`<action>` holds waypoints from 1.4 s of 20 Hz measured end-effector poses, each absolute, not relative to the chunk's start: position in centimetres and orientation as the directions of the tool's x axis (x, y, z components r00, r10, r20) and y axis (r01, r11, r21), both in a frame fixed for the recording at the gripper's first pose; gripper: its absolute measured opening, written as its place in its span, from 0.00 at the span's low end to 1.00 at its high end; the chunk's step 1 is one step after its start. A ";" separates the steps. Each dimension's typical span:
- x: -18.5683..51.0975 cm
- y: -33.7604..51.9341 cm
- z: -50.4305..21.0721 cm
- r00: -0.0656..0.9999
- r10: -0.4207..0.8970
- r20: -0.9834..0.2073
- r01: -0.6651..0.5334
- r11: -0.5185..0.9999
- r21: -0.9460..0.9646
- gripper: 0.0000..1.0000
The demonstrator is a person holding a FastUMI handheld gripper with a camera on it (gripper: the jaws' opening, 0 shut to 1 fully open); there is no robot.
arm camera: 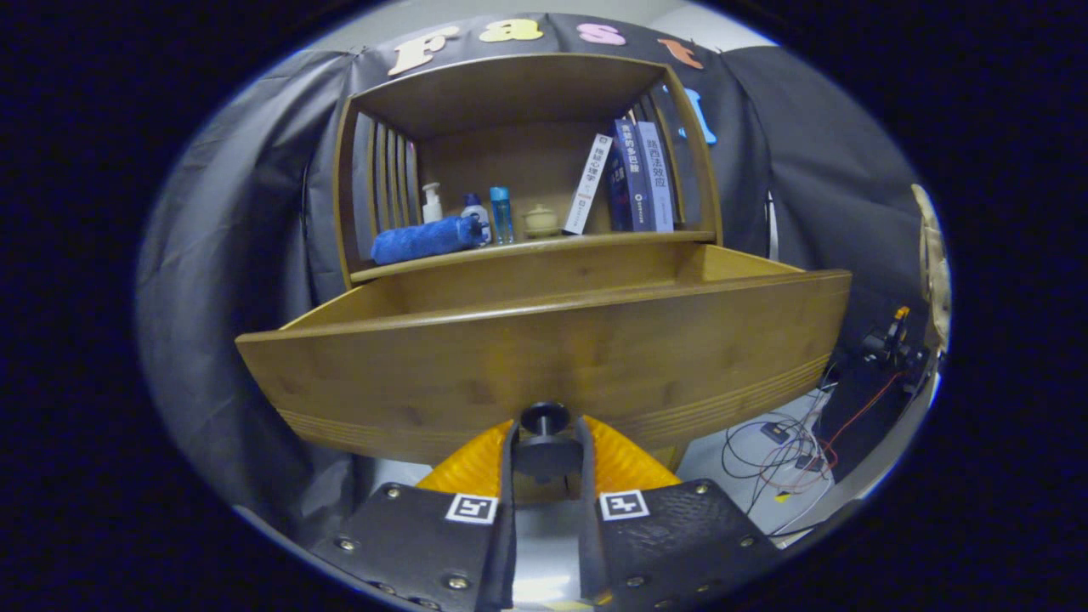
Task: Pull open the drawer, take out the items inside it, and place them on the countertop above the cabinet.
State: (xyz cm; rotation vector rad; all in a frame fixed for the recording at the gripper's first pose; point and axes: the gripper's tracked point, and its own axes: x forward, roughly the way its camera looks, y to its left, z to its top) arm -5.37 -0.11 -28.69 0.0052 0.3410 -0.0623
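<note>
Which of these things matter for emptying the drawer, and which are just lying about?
For the job: drawer, pulled open; knob between the gripper jaws; countertop.
Lying about: blue towel, bottles, jar, books, cables.

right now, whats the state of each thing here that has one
drawer: pulled out, contents hidden behind its front
drawer knob: between the fingers, clamped on both sides
gripper: shut on the knob
blue towel: rolled up, lying on the countertop
books: standing, the white one leaning
bottles: upright, caps on
small lidded jar: upright, lid on
</note>
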 end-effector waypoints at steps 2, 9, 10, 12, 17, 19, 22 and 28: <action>-6.2 0.0 -28.8 0.935 -0.065 -0.349 0.061 0.998 -0.021 0.34; -8.7 -1.9 -22.5 0.942 -0.109 -0.318 0.098 0.994 -0.051 0.92; -8.7 -2.1 -21.5 0.948 -0.116 -0.296 0.097 0.992 -0.077 0.98; -8.8 -2.3 -19.7 0.952 -0.130 -0.278 0.101 0.988 -0.116 0.98; -6.9 -1.0 -15.4 0.953 -0.154 -0.261 0.136 0.987 -0.086 0.98; -5.4 -0.3 -14.6 0.953 -0.146 -0.265 0.129 0.989 -0.079 0.98; -1.7 0.5 -13.7 0.958 -0.119 -0.261 0.103 0.992 -0.076 0.98; 6.7 1.2 -15.7 0.921 -0.102 -0.377 0.055 0.989 -0.134 0.98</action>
